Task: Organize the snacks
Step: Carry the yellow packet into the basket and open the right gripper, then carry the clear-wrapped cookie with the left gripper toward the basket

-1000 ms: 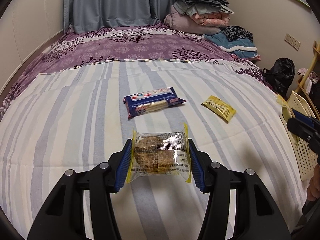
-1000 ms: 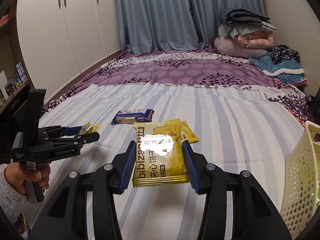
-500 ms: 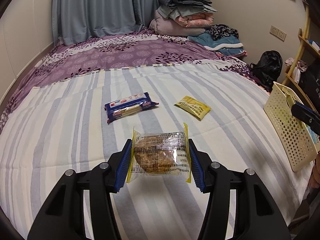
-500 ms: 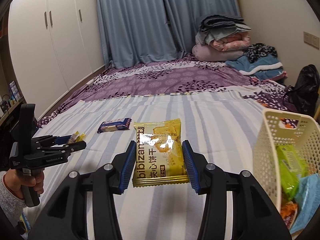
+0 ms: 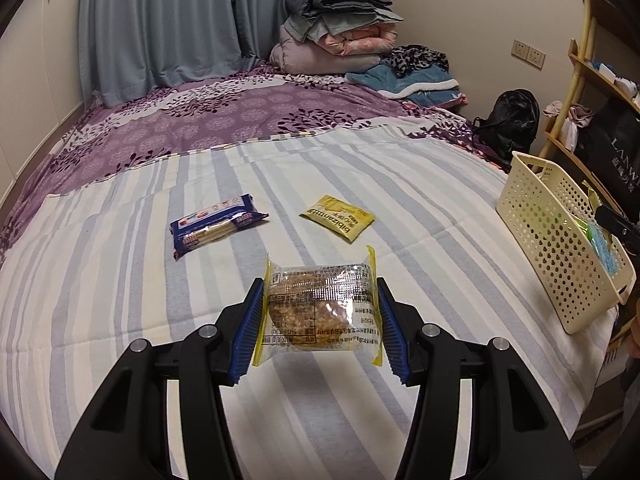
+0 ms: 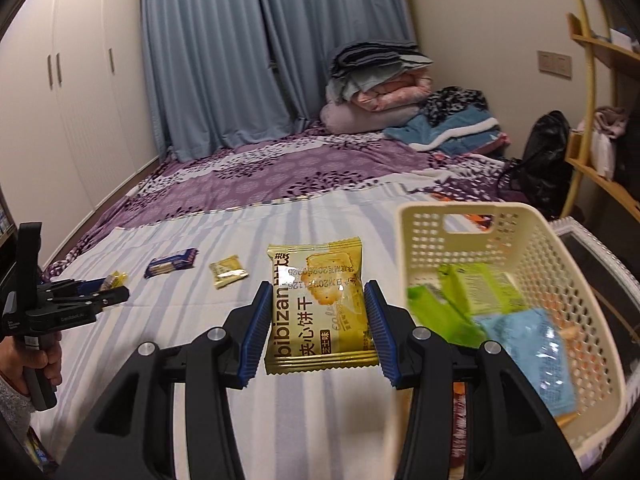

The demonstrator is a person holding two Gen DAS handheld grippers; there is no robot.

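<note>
Striped bedding (image 5: 140,320) fills both views, and the cream basket (image 6: 520,240) looms much closer in the right wrist view than a second ago. Right tongs (image 6: 318,320) pinch the yellow biscuit packet (image 6: 320,312) just left of the basket's rim. Left tongs (image 5: 320,320) pinch a clear-wrapped cake (image 5: 320,308) above the bed; the basket (image 5: 560,248) has swung fuller into their view.
</note>
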